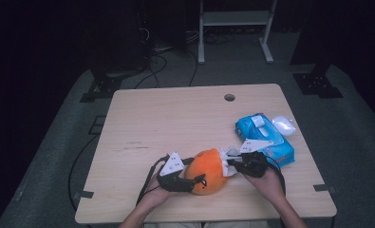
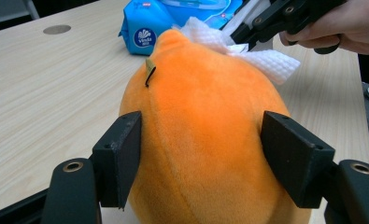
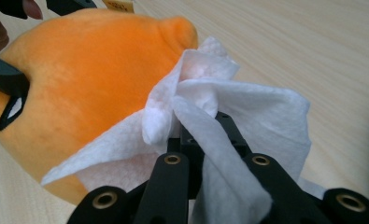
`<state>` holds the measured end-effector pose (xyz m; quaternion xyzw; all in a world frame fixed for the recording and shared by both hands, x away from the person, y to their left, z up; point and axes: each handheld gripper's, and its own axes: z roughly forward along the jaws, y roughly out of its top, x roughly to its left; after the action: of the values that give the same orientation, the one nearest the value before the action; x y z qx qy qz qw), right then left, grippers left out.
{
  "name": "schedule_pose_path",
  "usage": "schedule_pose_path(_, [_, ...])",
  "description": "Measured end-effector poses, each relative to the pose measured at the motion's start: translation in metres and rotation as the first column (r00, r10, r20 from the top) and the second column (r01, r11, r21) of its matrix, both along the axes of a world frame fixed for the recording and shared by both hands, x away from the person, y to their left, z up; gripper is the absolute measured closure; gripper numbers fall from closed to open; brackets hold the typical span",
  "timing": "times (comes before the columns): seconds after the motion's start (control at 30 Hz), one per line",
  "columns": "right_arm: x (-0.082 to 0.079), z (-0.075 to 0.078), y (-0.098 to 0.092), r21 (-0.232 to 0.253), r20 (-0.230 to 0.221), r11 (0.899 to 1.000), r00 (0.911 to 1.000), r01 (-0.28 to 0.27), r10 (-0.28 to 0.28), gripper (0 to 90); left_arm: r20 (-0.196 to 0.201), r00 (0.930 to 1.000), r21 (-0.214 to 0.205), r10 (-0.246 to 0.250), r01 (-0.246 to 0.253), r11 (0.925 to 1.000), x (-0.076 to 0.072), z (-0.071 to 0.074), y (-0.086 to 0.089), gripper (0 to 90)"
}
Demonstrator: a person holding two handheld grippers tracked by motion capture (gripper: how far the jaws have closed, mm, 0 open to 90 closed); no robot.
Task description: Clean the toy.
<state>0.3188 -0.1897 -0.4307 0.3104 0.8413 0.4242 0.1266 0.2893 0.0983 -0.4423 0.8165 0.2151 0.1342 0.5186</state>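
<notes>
An orange plush toy (image 1: pixel 208 170) lies near the front edge of the wooden table (image 1: pixel 175 118). My left gripper (image 1: pixel 196 182) grips it from the left. In the left gripper view the two black pads (image 2: pixel 121 154) press on either side of the plush (image 2: pixel 205 116). My right gripper (image 1: pixel 231 164) comes in from the right, shut on a crumpled white wipe (image 1: pixel 229 154). In the right gripper view the wipe (image 3: pixel 247 102) drapes over the closed jaws of my right gripper (image 3: pixel 196 133) and lies against the plush (image 3: pixel 88 60) near its pointed tip. The left gripper view shows the wipe (image 2: pixel 266 63) on the toy's top.
A blue pack of wipes (image 1: pixel 266 137) lies just behind the right hand, and the same pack (image 2: pixel 145 23) shows beyond the plush. A small white oval object (image 1: pixel 284 125) rests by the pack at the table's right edge. A cable hole (image 1: pixel 229 97) is at the back.
</notes>
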Motion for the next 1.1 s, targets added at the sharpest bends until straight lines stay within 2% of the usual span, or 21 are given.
schedule_pose_path(0.07, [-0.002,0.003,-0.001,0.034,-0.005,0.999,0.9999,-0.016,0.016,83.5,0.000,1.0000,0.012,0.006,-0.006,0.9999,0.000,0.000,0.003,31.0])
schedule_pose_path(0.17, [-0.008,0.012,0.004,0.074,0.013,0.995,0.9982,-0.059,0.058,83.5,-0.020,0.9997,-0.004,0.014,-0.014,0.9999,0.001,-0.002,0.009,30.9])
schedule_pose_path(0.27, [-0.009,0.013,0.009,0.059,0.018,0.995,0.9969,-0.077,0.076,83.4,-0.032,0.9993,-0.007,0.019,-0.020,0.9998,0.003,-0.003,0.011,30.9])
schedule_pose_path(0.37, [-0.004,0.006,0.003,0.053,-0.015,0.997,0.9980,-0.060,0.061,83.4,-0.032,0.9993,-0.011,0.021,-0.021,0.9997,0.004,-0.003,0.009,31.0])
schedule_pose_path(0.43, [-0.003,0.005,0.001,0.068,-0.026,0.996,0.9982,-0.052,0.054,83.4,-0.018,0.9998,-0.004,0.002,-0.002,1.0000,0.002,-0.002,0.006,31.7])
schedule_pose_path(0.5, [-0.007,0.011,0.006,0.081,0.004,0.994,0.9978,-0.067,0.067,83.4,0.004,0.9998,0.001,-0.018,0.018,0.9998,-0.001,-0.002,0.003,32.5])
schedule_pose_path(0.57, [-0.011,0.016,0.012,0.100,0.034,0.991,0.9957,-0.089,0.086,83.4,0.035,0.9987,0.022,-0.036,0.036,0.9991,-0.005,-0.001,-0.002,33.2])
schedule_pose_path(0.63, [-0.014,0.019,0.017,0.104,0.059,0.990,0.9943,-0.094,0.088,83.3,0.055,0.9976,0.034,-0.041,0.039,0.9986,-0.007,0.000,-0.005,33.6])
schedule_pose_path(0.8, [-0.006,0.013,0.006,0.095,0.041,0.995,0.9986,-0.037,0.034,83.4,0.061,0.9972,0.026,-0.044,0.043,0.9988,-0.008,0.000,-0.008,34.9])
schedule_pose_path(0.83, [-0.006,0.012,0.004,0.103,0.034,0.994,0.9991,-0.030,0.026,83.4,0.067,0.9966,0.035,-0.049,0.047,0.9983,-0.009,0.001,-0.009,34.9])
schedule_pose_path(1.0, [-0.017,0.026,0.018,0.129,0.095,0.988,0.9924,-0.091,0.079,83.3,0.114,0.9901,0.055,-0.082,0.076,0.9956,-0.015,0.001,-0.018,35.2])
schedule_pose_path(1.07, [-0.018,0.030,0.023,0.107,0.120,0.990,0.9894,-0.094,0.081,83.3,0.134,0.9870,0.068,-0.089,0.080,0.9945,-0.018,0.002,-0.022,35.2])
schedule_pose_path(1.1, [-0.017,0.028,0.023,0.099,0.110,0.992,0.9914,-0.082,0.071,83.4,0.137,0.9866,0.068,-0.089,0.080,0.9945,-0.018,0.002,-0.023,35.2])
